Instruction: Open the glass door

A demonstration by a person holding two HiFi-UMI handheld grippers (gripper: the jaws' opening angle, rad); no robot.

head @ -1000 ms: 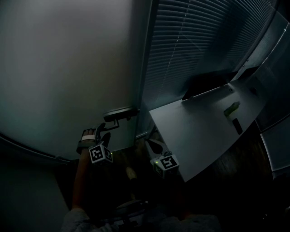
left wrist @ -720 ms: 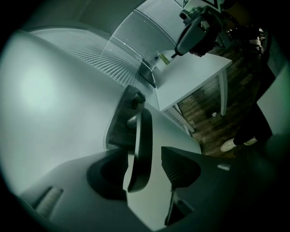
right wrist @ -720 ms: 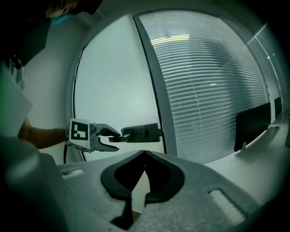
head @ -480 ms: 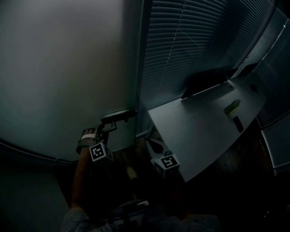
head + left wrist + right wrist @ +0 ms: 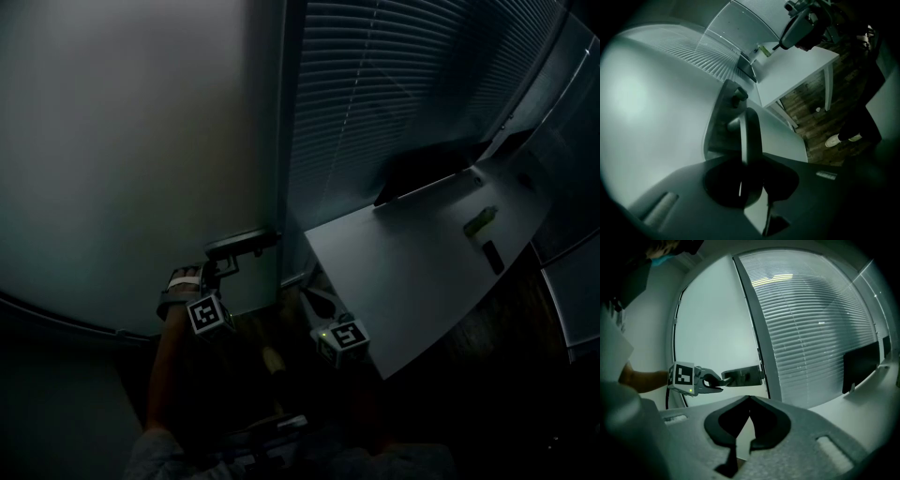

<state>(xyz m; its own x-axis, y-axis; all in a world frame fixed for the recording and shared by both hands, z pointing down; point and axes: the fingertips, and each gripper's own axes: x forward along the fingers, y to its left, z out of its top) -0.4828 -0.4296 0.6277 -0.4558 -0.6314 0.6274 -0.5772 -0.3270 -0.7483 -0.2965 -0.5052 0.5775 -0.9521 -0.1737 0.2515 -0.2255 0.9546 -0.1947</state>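
A frosted glass door (image 5: 141,141) fills the left of the head view, with a dark lever handle (image 5: 242,244) near its right edge. My left gripper (image 5: 214,272) sits at the free end of that lever. Its jaws have just been closing, and they now clamp the handle (image 5: 751,136), which runs straight in between them in the left gripper view. From the right gripper view I see the left gripper (image 5: 714,381) wrapped round the lever's tip (image 5: 743,376). My right gripper (image 5: 314,298) hangs lower right, away from the door, shut and holding nothing (image 5: 750,398).
Slatted blinds (image 5: 394,84) cover the glass wall right of the door. A white table (image 5: 422,272) stands close on the right, carrying a dark monitor (image 5: 427,173) and a green object (image 5: 479,223). Dark wood floor lies below. The person's shoe (image 5: 836,139) shows on it.
The left gripper's jaws, wide apart below the lever a second ago, have closed round its free end. The right gripper has stayed where it was.
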